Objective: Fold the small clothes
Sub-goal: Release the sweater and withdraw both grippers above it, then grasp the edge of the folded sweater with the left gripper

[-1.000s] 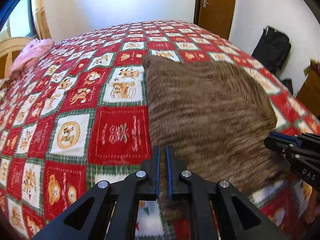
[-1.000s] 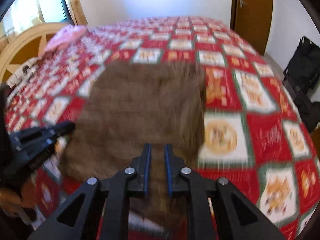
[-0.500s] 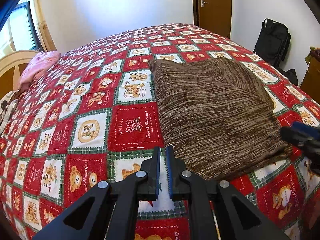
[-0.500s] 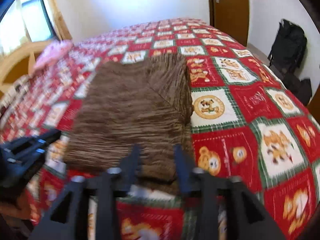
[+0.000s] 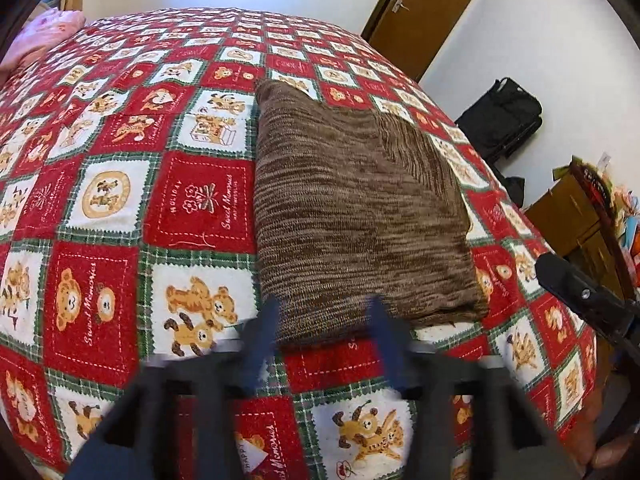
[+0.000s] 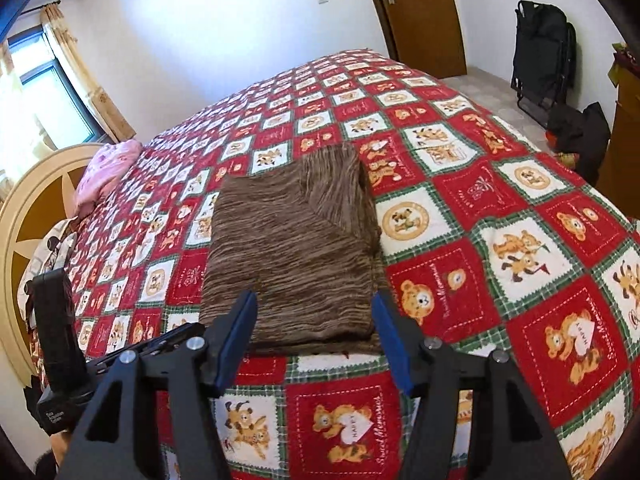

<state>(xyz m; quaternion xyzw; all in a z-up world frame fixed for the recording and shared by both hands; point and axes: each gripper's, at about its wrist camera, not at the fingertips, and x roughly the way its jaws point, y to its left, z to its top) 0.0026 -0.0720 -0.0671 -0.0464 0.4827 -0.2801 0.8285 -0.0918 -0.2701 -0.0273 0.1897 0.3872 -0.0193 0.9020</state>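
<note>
A brown knitted garment [image 5: 356,208] lies folded into a flat rectangle on the bed, also plain in the right wrist view as the garment [image 6: 296,248]. My left gripper [image 5: 324,312] hovers above its near edge, blurred, with its jaws opening and nothing between them. My right gripper [image 6: 316,304] stands open above the same near edge, free of the cloth. In the left wrist view the right gripper's body [image 5: 580,296] shows at the right margin. The left gripper's body [image 6: 56,344] shows at the left of the right wrist view.
A red, white and green patchwork quilt [image 5: 120,184] with teddy bears covers the bed. Pink cloth [image 6: 108,168] lies by the round headboard [image 6: 24,216]. A black bag [image 5: 500,116], a folded black chair [image 6: 544,52], a brown door [image 6: 416,8] and cardboard boxes [image 5: 568,216] line the right side.
Both grippers have let go of the brown garment and opened, the right one first, then the left. Both have lifted and drawn back from the near edge, and the garment now lies flat.
</note>
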